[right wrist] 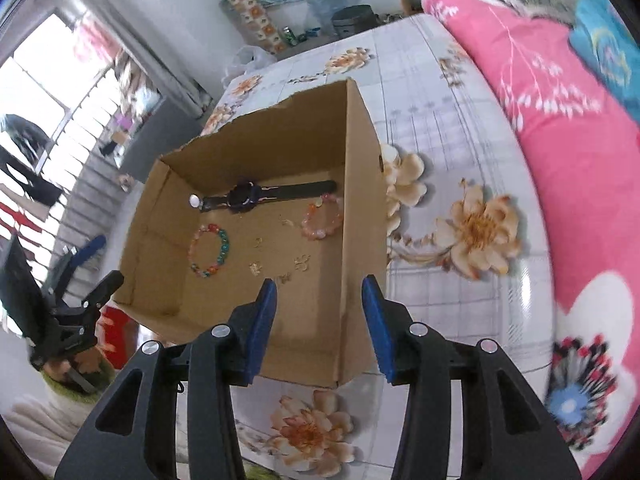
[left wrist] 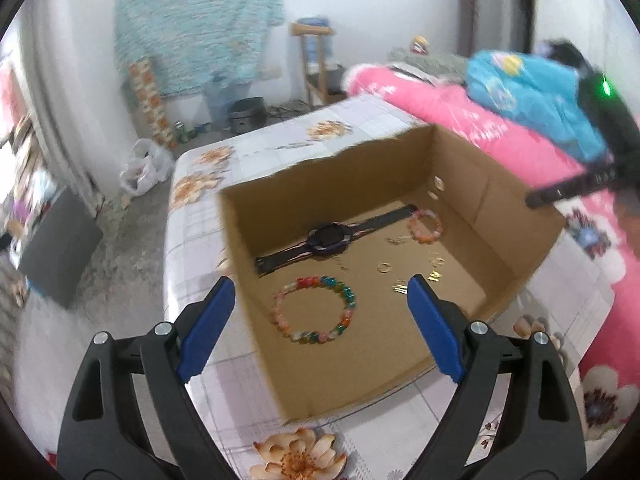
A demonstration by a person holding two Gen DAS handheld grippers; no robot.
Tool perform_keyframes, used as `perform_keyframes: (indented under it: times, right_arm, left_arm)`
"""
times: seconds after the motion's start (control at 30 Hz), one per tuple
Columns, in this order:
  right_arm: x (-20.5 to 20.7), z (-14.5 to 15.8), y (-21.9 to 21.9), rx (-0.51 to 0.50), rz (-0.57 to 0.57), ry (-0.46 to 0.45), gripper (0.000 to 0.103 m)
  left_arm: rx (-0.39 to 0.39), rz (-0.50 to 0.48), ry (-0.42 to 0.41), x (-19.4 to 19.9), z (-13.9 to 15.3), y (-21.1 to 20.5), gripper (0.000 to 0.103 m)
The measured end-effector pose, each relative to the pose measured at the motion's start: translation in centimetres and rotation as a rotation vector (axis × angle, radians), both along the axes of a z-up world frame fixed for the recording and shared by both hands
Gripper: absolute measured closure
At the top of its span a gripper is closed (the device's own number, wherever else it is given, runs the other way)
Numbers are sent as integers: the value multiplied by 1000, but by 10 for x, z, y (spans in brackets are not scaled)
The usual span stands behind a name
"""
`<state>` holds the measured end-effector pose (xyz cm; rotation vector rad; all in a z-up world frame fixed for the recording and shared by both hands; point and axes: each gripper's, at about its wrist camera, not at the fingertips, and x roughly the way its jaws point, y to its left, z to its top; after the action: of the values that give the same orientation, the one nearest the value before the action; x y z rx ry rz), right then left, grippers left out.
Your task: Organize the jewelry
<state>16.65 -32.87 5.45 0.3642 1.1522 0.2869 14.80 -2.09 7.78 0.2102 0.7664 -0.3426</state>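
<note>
Jewelry lies inside open brown cardboard box on floral-cloth desk: dark wristwatch, multicoloured bead bracelet, pink-orange bead bracelet, small gold pieces. Left gripper gapes wide, empty; right gripper part-open, empty, both above the box.

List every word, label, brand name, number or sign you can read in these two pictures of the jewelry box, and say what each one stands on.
No text can be read in either view.
Right gripper: small pale marks on its black body, too blurred to read.
Watch: its face is dark, no digits show.
Cardboard box: plain walls, no print visible.
Blue cloth on the bedding: round patches, too blurred to tell if they hold words.
</note>
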Motion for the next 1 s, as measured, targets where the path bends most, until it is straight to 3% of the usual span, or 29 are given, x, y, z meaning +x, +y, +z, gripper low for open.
perform_keyframes:
  times: [0.1, 0.23, 0.3, 0.4, 0.57, 0.73, 1.0]
  right_arm:
    - [-6, -5, -1, 34, -17, 5, 59]
    - [-14, -4, -1, 44, -28, 0, 58]
    - [-17, -5, -2, 46, -31, -2, 58]
    - [-22, -6, -2, 46, -39, -6, 58]
    - [-32, -8, -1, 59, -49, -15, 58]
    - [-39, -7, 3, 27, -40, -38, 58]
    - [-50, -7, 7, -16, -26, -74, 58]
  left_arm:
    - [-89, 85, 29, -1, -8, 32, 16]
    - [-213, 175, 139, 6, -32, 61, 16]
    - [-289, 156, 212, 10, -45, 62, 16]
    - [-340, 113, 279, 12, -59, 55, 16]
    - [-439, 70, 326, 5, -69, 44, 15]
    - [-402, 91, 320, -7, -66, 36, 15]
    - [-426, 95, 314, -22, -62, 42, 15]
